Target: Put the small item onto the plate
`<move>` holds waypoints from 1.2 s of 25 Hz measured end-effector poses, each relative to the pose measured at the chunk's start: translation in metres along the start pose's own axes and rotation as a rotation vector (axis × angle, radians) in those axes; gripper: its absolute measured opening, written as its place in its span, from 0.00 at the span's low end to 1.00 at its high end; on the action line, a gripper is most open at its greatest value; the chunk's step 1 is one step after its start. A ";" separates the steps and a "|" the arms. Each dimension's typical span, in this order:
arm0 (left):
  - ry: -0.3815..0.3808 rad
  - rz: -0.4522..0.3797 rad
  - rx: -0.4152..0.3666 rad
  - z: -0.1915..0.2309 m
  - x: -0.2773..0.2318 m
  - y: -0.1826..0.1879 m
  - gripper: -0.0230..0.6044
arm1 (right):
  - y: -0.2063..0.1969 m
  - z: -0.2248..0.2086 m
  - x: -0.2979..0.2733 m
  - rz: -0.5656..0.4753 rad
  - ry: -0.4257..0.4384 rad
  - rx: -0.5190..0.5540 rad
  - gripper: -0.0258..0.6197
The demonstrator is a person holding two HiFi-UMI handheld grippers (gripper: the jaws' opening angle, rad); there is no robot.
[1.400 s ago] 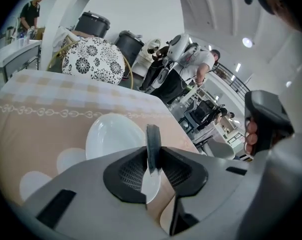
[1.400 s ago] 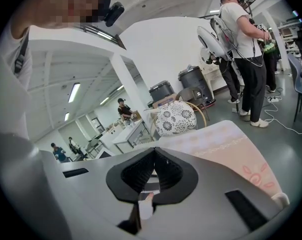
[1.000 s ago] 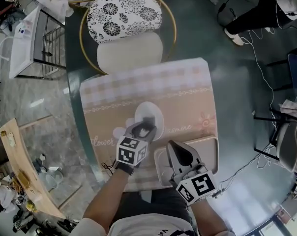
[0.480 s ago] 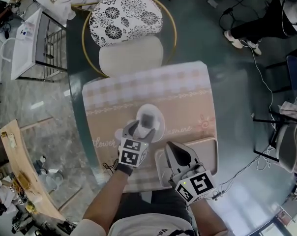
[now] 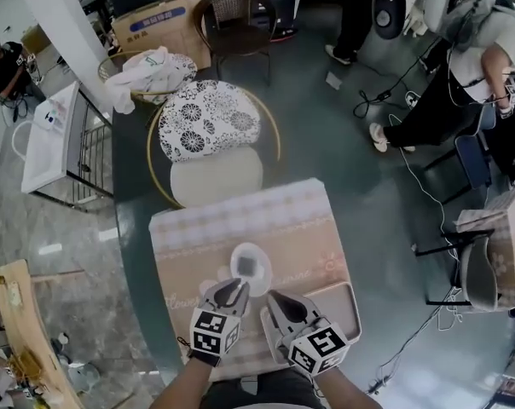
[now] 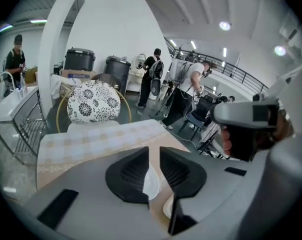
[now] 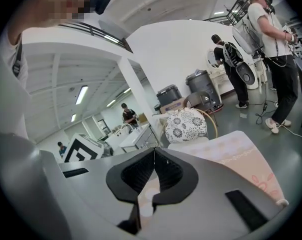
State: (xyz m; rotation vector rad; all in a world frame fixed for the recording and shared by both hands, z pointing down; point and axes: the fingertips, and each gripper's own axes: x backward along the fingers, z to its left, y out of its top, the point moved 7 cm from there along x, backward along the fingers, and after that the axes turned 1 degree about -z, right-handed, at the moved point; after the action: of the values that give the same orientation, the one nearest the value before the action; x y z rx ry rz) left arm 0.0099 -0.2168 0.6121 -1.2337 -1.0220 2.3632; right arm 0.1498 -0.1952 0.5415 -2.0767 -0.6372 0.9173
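Observation:
A small grey square item (image 5: 252, 267) lies in the middle of the white plate (image 5: 238, 257) on the chequered pink tablecloth (image 5: 198, 237). My left gripper (image 5: 233, 290) sits just short of the plate's near edge. Its jaws are closing, with a narrow gap and nothing between them. In the left gripper view the plate (image 6: 151, 184) shows through the gap of the left gripper (image 6: 154, 152). My right gripper (image 5: 273, 297) hovers beside it at the tray's left end. In the right gripper view the right gripper (image 7: 154, 152) is shut and empty.
A beige tray (image 5: 346, 305) lies on the cloth at the right. A round chair with a flowered cushion (image 5: 208, 130) stands beyond the table's far edge. People and cables (image 5: 428, 100) are on the floor at the far right. A white rack (image 5: 57, 135) stands at the left.
The left gripper let go of the grey item on the plate and drew back toward me. The head view has lifted and now takes in more of the room.

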 end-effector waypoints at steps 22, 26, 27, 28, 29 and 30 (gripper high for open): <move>-0.144 -0.331 -0.120 -0.088 0.225 0.051 0.05 | 0.024 0.167 0.078 -0.206 -0.006 0.088 0.06; -0.169 -0.369 -0.124 -0.098 0.250 0.049 0.05 | 0.023 0.189 0.092 -0.234 -0.011 0.107 0.06; -0.173 -0.378 -0.127 -0.100 0.257 0.048 0.05 | 0.023 0.194 0.095 -0.242 -0.011 0.111 0.06; -0.178 -0.389 -0.130 -0.102 0.262 0.048 0.05 | 0.023 0.198 0.098 -0.250 -0.011 0.116 0.06; -0.182 -0.399 -0.133 -0.104 0.268 0.049 0.05 | 0.024 0.202 0.101 -0.257 -0.011 0.123 0.06; -0.185 -0.409 -0.135 -0.106 0.273 0.049 0.05 | 0.025 0.206 0.103 -0.262 -0.013 0.129 0.06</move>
State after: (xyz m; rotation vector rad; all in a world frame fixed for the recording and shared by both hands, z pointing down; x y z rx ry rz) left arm -0.0633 -0.0562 0.3733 -0.7608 -1.3632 2.1398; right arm 0.0570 -0.0482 0.3884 -1.8226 -0.8137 0.8002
